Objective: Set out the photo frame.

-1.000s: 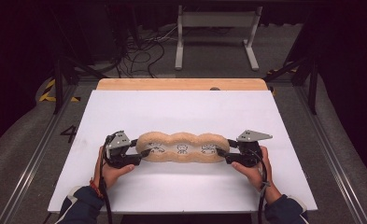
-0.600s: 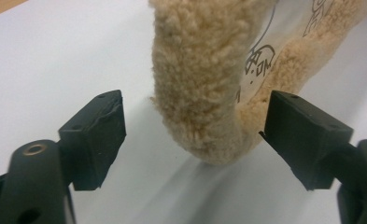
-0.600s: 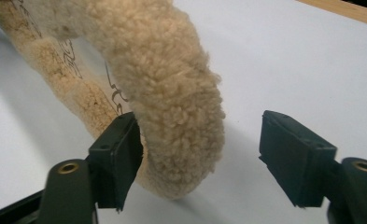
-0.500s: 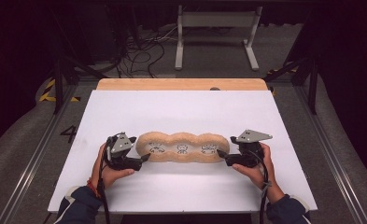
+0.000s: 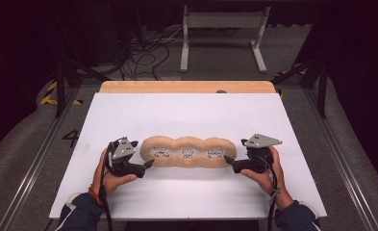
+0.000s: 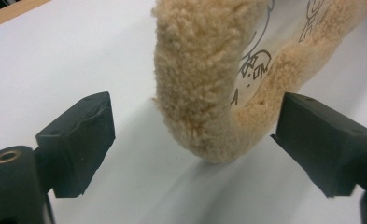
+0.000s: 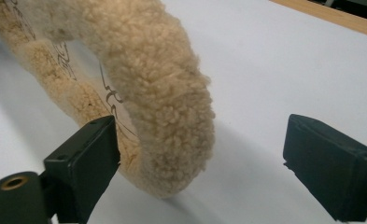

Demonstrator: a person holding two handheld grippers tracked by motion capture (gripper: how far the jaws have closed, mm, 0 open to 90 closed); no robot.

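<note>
Fleecy tan pile covers the long, lobed cushion [image 5: 187, 151], which is laid flat across the middle of the white table sheet [image 5: 191, 110], its pale inner panel printed with three small line drawings and turned upward. The left gripper [image 5: 148, 164] is held at the cushion's left end and the right gripper [image 5: 228, 160] at its right end, each in a hand resting on the sheet. Both pairs of jaws have just been opening and are now spread wide: in the left gripper view the cushion's rounded end [image 6: 204, 93] is seen between the black pads [image 6: 85, 135] with clear gaps on both sides, and in the right gripper view the other end [image 7: 162, 107] sits between the jaws, close to one pad [image 7: 90, 158] but not pinched. The cushion appears released and set down. Judged from here, the main risk is snagging: the shaggy pile could catch on a pad edge as the grippers are drawn away, so that the cushion is dragged askew or an end is curled up. The pad nearest the fleece in the right gripper view looks the likelier culprit. A sideways withdrawal could also wrinkle the sheet beneath.
</note>
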